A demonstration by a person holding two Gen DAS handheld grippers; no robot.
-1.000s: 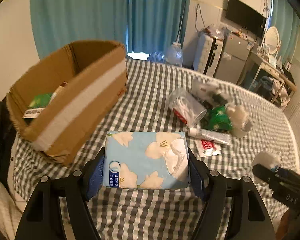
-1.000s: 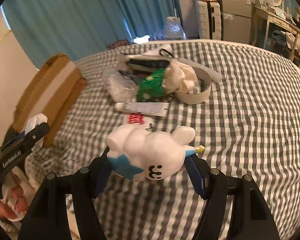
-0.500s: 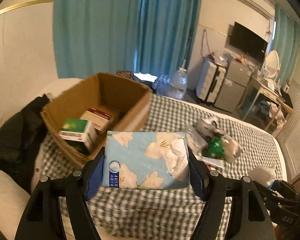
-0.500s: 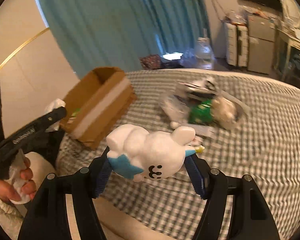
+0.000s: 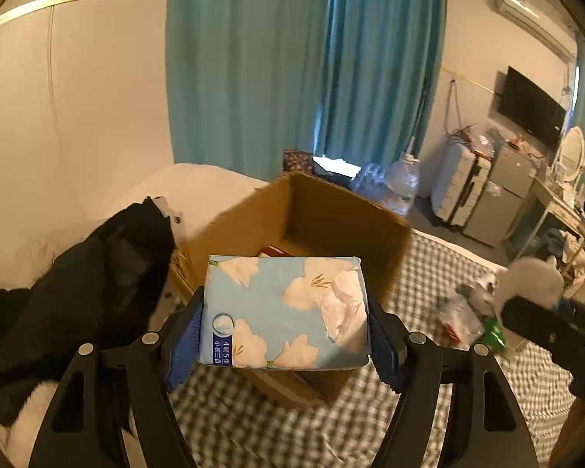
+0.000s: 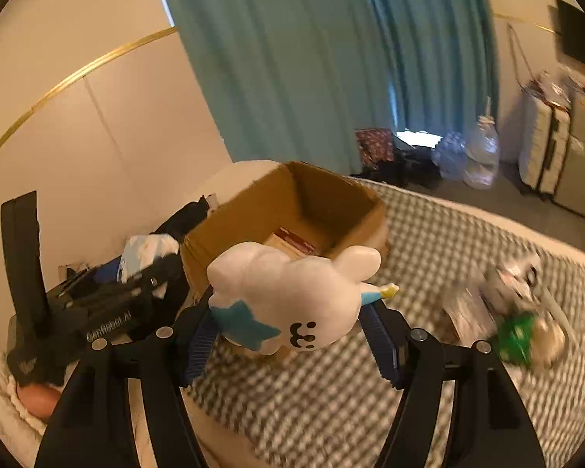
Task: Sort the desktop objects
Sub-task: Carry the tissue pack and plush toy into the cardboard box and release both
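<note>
Checked bedding (image 6: 429,257) carries our cardboard box (image 5: 331,214). Our left gripper (image 5: 284,335) clamps a tissue pack (image 5: 282,308), the right gripper (image 6: 288,327) a white toy (image 6: 288,296), both near the box. Releasing together risks collision. Only the right view shows inside the box; the pack hides it in the left.

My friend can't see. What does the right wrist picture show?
A white cartoon toy with a smiley face is squeezed in the right tongs, in front of an open cardboard box on a checked cloth. The left tongs, holding a tissue pack, are at the left.
</note>
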